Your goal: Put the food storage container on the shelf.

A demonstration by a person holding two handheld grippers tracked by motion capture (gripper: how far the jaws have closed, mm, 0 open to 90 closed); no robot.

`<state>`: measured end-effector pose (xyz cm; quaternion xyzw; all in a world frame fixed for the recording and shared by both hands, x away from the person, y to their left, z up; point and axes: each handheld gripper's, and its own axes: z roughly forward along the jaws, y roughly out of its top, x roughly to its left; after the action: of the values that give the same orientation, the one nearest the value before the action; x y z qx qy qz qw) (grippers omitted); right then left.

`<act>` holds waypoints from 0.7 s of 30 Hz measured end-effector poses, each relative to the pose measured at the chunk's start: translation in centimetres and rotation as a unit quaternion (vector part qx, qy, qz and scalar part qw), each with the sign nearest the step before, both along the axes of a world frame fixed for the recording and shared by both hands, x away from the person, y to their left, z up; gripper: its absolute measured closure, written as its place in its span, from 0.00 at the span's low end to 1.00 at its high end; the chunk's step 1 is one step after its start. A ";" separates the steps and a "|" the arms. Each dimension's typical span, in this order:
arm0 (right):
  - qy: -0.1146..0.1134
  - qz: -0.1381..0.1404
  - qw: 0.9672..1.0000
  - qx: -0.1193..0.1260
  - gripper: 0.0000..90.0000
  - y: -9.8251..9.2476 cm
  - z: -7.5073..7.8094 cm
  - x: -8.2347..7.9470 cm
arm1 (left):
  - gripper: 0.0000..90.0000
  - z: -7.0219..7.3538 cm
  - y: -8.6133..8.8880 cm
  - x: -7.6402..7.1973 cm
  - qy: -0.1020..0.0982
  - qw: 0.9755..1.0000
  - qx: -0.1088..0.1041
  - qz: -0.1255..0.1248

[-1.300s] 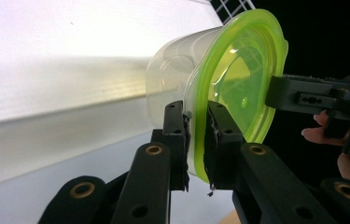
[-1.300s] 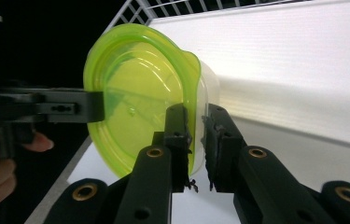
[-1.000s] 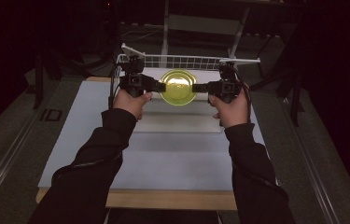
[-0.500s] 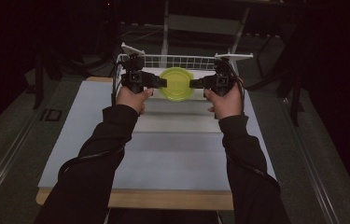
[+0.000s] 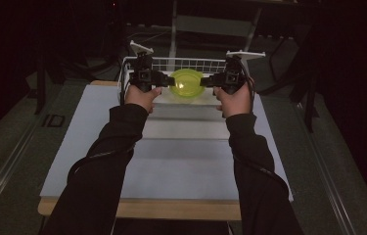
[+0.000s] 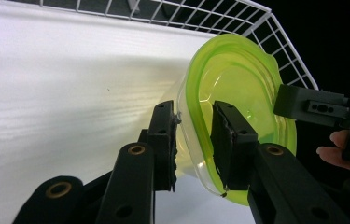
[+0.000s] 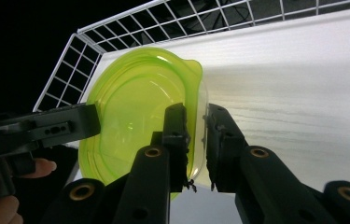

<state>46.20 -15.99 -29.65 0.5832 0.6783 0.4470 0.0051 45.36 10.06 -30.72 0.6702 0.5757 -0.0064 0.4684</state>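
The yellow-green bowl (image 5: 187, 82) hangs between the two grippers at the far end of the table (image 5: 171, 161), just in front of the white wire rack (image 5: 191, 62) and over a white ribbed board (image 5: 186, 100). It is translucent plastic with a broad, flat rim, and in both gripper views it appears tipped, its opening facing sideways rather than straight up.

The left gripper (image 6: 193, 135) has its two black jaws astride the bowl's wall, one pad inside the bowl and one outside under the rim. The jaws have just been closing a little; the inner pad lies against the plastic, and a sliver of gap shows at the outer one, so the hold looks light. In the high view this gripper (image 5: 164, 78) meets the bowl's left edge.

The right gripper (image 7: 196, 135) pinches the opposite side of the rim, one jaw inside the bowl and one outside, both close against the thin wall. In the high view it (image 5: 210, 81) meets the bowl's right edge.

Each gripper view also catches the other gripper's black jaw reaching onto the far rim, with fingertips (image 6: 333, 147) behind it.

The person's two hands, the left hand (image 5: 142, 95) and the right hand (image 5: 233, 100), grip the handles, dark sleeves (image 5: 100, 171) stretching back toward the table's near edge
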 end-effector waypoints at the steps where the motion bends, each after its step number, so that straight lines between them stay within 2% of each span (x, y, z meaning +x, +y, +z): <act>1: 0.003 -0.002 1.000 0.000 0.87 0.0 -0.1 0.1 | 0.81 0.0 0.0 0.2 -0.001 1.000 0.000 -0.002; 3: 0.011 -0.003 1.000 0.006 0.85 -0.2 -0.4 0.4 | 0.81 -0.1 -0.1 0.6 -0.004 1.000 -0.001 -0.001; 7: 0.014 -0.004 1.000 0.017 0.82 -0.3 -0.7 0.7 | 0.79 -0.2 0.0 1.4 -0.011 1.000 0.007 0.008; 9: 0.008 0.002 1.000 0.017 0.75 0.0 -0.8 0.7 | 0.71 -0.2 0.2 1.7 -0.013 1.000 0.008 0.013; 11: 0.002 0.003 1.000 0.014 0.73 0.1 -0.8 0.7 | 0.65 0.1 0.4 1.7 -0.014 1.000 0.007 0.016; 13: -0.007 0.004 1.000 0.021 0.67 0.1 -0.7 0.7 | 0.63 0.3 0.6 1.4 -0.023 1.000 0.013 0.015; 14: -0.013 0.006 1.000 0.019 0.65 0.1 -0.7 0.6 | 0.60 0.3 0.6 1.4 -0.023 1.000 0.013 0.015; 16: -0.021 0.010 1.000 0.018 0.62 0.1 -0.5 0.5 | 0.58 0.5 1.1 0.9 -0.030 0.999 0.010 0.019; 18: -0.041 0.018 0.999 0.003 0.59 0.2 0.0 -0.1 | 0.55 0.7 1.7 0.1 -0.039 0.999 0.006 0.016; 21: -0.054 0.024 0.998 -0.003 0.58 0.1 0.5 -0.8 | 0.54 0.8 2.2 -1.0 -0.054 0.999 0.000 0.006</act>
<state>45.44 -15.91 -29.11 0.5419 0.6922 0.4755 0.0325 44.32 12.29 -29.87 0.6662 0.5540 0.0327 0.4983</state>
